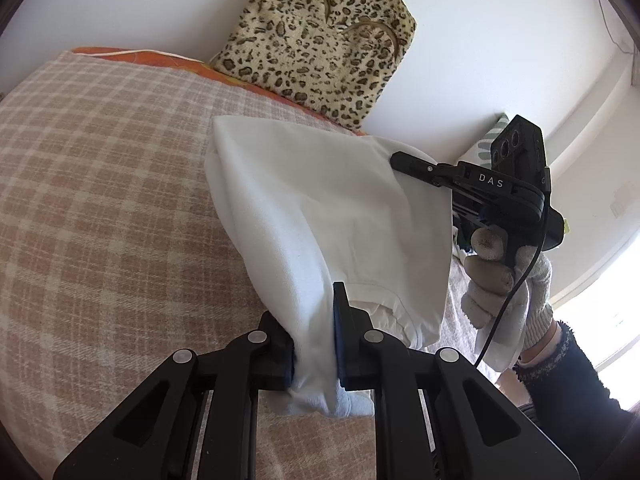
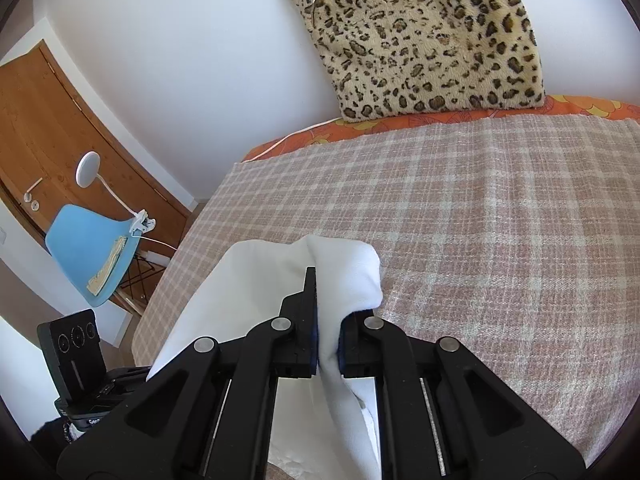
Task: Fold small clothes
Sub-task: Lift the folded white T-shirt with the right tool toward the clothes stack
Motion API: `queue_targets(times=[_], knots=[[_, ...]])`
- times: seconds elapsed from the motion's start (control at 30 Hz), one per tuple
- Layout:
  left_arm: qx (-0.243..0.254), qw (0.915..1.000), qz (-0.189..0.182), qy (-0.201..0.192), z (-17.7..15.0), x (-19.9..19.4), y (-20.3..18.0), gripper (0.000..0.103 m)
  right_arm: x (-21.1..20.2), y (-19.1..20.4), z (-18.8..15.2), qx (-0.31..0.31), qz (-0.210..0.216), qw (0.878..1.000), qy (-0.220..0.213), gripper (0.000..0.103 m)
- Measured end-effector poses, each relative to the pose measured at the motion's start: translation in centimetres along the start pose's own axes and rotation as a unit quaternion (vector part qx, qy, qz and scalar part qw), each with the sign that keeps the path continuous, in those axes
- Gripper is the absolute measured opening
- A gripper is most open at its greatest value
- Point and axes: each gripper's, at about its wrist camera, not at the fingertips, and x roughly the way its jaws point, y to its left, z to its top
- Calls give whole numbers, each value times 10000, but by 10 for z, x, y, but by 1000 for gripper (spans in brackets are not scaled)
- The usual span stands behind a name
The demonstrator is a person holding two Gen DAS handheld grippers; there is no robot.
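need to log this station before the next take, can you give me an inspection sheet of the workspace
surface: bed under a pink and cream checked blanket, orange sheet edge at its far side.
job's things: one white garment, lifted off the blanket and stretched between both tongs.
clutter: leopard-print cushion leaning on the wall.
grippers: left tongs shut on the garment's near edge; right tongs shut on a fold of it; a gloved hand holds the right one.
cables: black cable hanging from the right tongs.
surroundings: white wall, wooden door, blue chair with a clip-on lamp.
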Motion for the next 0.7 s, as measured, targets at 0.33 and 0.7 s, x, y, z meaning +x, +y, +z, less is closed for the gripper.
queue_targets(times=[0.33,0.7], knots=[[249,9989,-386,-20,15,13,-55,13,-68,-8,-1,136,-142,9987,-477,7],[800,9945,-677,77,19,49,-132,13,-150,-48,-2,217,-507,9954,-788,7]])
